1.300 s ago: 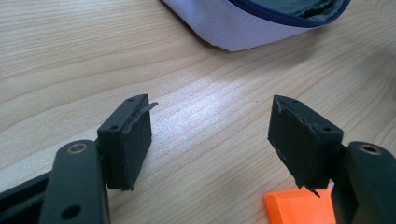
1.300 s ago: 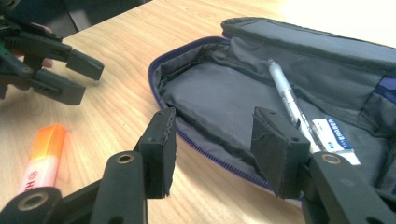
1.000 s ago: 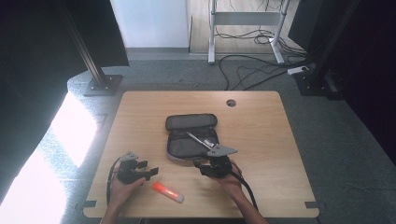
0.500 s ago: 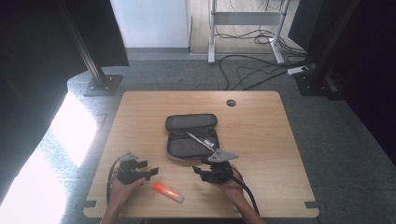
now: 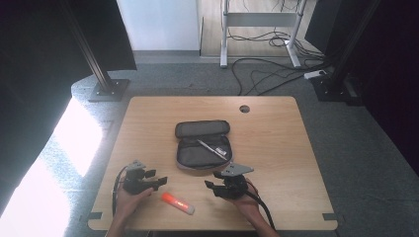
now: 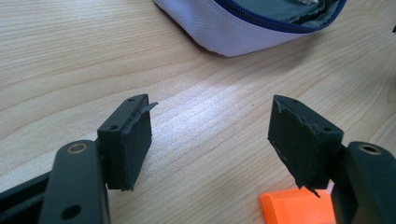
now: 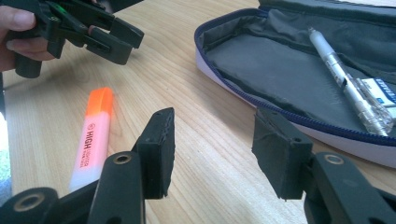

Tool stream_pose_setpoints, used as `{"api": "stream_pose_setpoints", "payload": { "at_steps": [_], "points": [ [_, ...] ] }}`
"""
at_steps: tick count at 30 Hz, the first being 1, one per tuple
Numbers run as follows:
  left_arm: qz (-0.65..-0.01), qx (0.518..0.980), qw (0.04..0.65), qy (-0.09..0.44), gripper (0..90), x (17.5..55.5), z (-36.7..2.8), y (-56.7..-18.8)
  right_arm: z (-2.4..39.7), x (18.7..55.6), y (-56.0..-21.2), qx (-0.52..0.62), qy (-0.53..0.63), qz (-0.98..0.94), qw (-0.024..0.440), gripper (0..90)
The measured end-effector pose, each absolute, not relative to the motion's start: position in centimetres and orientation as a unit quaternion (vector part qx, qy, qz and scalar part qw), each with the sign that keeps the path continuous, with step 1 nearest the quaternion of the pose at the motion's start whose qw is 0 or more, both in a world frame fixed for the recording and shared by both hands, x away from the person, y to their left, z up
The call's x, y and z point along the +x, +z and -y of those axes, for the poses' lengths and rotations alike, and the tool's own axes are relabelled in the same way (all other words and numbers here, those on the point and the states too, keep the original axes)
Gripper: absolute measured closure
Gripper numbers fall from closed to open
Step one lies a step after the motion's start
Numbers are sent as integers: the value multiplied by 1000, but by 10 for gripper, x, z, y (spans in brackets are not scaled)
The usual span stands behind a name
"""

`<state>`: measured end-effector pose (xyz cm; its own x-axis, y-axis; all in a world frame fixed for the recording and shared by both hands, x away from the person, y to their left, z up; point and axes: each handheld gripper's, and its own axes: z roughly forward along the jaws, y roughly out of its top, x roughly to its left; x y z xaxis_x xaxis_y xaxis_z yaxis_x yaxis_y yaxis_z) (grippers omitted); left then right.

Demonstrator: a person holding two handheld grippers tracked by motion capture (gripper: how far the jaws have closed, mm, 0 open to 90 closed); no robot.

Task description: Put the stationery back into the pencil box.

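Two grippers, your left gripper (image 5: 159,181) and right gripper (image 5: 211,186), gape empty over bare pale wooden table (image 5: 276,148); smooth orange highlighter (image 5: 177,203) lies between them, open grey fabric pencil case (image 5: 202,147) just beyond.

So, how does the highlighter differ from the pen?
The highlighter is thick, orange and pink, and lies on the bare table; the pen is thin, silver and clear, and lies inside the open pencil case. Both lie flat, untouched by either hand-held gripper.
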<state>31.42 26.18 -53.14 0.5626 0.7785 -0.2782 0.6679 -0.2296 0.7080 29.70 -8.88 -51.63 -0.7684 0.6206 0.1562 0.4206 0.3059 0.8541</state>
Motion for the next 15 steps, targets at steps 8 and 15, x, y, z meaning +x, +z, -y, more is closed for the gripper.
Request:
{"api": "stream_pose_setpoints", "payload": {
  "at_steps": [8, 15],
  "points": [
    [-463, 781, 413, 68, 306, 314, -262, -531, 79, 291, -517, 312, 491, -807, 96, 480],
    [-462, 781, 414, 69, 306, 314, -262, -531, 70, 287, -518, 303, 489, -813, 91, 480]
  ]
}}
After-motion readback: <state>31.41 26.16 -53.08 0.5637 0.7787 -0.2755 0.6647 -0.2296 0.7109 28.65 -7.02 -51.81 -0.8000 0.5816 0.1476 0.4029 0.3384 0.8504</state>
